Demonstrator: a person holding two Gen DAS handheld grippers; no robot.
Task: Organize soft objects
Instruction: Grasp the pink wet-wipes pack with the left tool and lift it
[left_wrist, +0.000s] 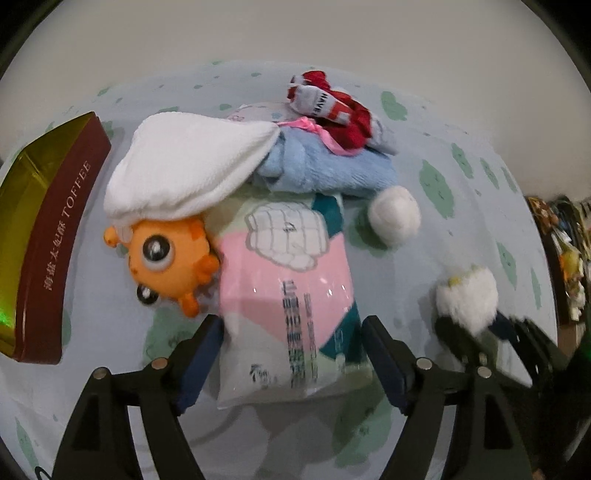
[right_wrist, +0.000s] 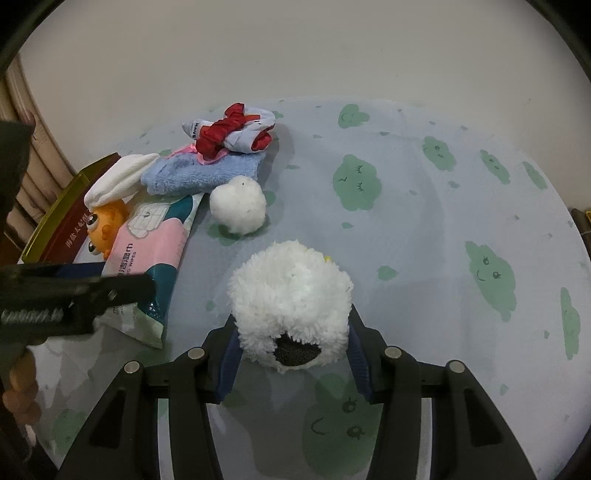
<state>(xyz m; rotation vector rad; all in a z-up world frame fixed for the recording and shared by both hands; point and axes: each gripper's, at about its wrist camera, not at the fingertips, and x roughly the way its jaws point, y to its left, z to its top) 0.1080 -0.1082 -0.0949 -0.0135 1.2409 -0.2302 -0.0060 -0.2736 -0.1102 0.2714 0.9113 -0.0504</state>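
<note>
Most soft things sit piled at upper left of the table (right_wrist: 424, 229): wipes pack (left_wrist: 291, 291), white towel (left_wrist: 184, 166), blue towel (left_wrist: 325, 166), socks (left_wrist: 332, 107), orange toy (left_wrist: 170, 258). By my reading, the box (left_wrist: 55, 229) remains unfilled. The left gripper (left_wrist: 291, 354) spreads wide around the pack. The right gripper (right_wrist: 291, 354) clasps the plush (right_wrist: 291, 295); the pompom (right_wrist: 238, 208) lies loose. The box interior is cut off.

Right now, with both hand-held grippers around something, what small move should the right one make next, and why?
Probably lift the fluffy toy slightly and carry it toward the pile. The right hand-held gripper has its fingers pressed into the toy's sides, while the pom-pom and towels already sit together beside the wipes.
</note>
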